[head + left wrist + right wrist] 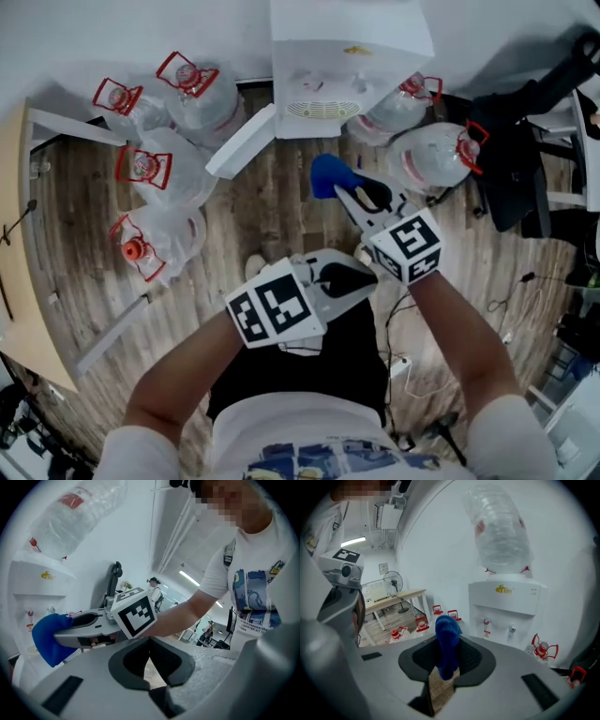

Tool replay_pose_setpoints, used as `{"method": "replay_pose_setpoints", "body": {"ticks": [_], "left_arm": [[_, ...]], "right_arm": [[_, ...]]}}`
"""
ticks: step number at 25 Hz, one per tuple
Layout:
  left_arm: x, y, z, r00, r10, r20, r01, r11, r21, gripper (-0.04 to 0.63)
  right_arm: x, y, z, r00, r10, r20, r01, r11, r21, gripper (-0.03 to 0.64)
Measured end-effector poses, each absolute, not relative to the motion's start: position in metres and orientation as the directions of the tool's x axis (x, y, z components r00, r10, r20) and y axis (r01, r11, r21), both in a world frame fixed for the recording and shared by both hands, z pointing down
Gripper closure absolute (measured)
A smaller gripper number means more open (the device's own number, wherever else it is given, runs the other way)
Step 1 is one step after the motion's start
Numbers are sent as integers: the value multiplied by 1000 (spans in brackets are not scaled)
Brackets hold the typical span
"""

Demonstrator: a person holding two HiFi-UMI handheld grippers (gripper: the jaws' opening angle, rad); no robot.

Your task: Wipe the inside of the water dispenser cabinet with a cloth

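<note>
The white water dispenser [347, 56] stands against the far wall, its cabinet door [241, 142] swung open to the left. The cabinet's inside is hidden in every view. My right gripper [352, 192] is shut on a blue cloth [330, 176], held in the air short of the dispenser's front. In the right gripper view the cloth [446, 634] hangs bunched between the jaws, with the dispenser [506, 606] ahead. My left gripper [349, 279] is shut and holds nothing, close behind the right one. The left gripper view shows its jaws closed [150, 641] and the cloth [49, 637] beyond.
Several water jugs with red handles lie on the wooden floor left [155, 169] and right [431, 155] of the dispenser. A black chair [516, 159] stands at the right. A wooden table [19, 244] runs along the left edge. Cables [403, 361] trail near my feet.
</note>
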State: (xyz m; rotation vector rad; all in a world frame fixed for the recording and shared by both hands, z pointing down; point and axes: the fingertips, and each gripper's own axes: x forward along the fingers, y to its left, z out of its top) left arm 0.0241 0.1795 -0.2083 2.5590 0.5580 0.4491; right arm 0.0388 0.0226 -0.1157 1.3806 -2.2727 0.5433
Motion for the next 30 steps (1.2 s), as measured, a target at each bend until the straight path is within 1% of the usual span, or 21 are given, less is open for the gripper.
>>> {"method": "replay_pose_setpoints", "body": {"ticks": [7, 12, 16, 20, 25, 30], "left_arm": [[117, 166, -123, 908, 388, 157, 253, -808, 533, 594], [166, 155, -46, 939, 326, 111, 219, -815, 537, 594], [183, 142, 24, 943, 322, 82, 231, -813, 535, 594], [185, 126, 86, 934, 347, 91, 254, -819, 514, 594], [176, 101, 145, 920, 373, 125, 272, -832, 483, 594], [171, 73, 195, 931, 337, 139, 249, -865, 435, 594]], "right_arm": [[90, -11, -6, -527, -629, 572, -782, 622, -36, 535], [114, -31, 97, -554, -602, 575, -729, 684, 13, 535], [127, -53, 190, -528, -633, 566, -741, 669, 58, 535], [136, -89, 266, -488, -690, 535, -779, 621, 91, 535], [137, -142, 331, -447, -755, 480, -825, 555, 104, 535], [132, -191, 396, -409, -784, 467, -822, 538, 184, 535]]}}
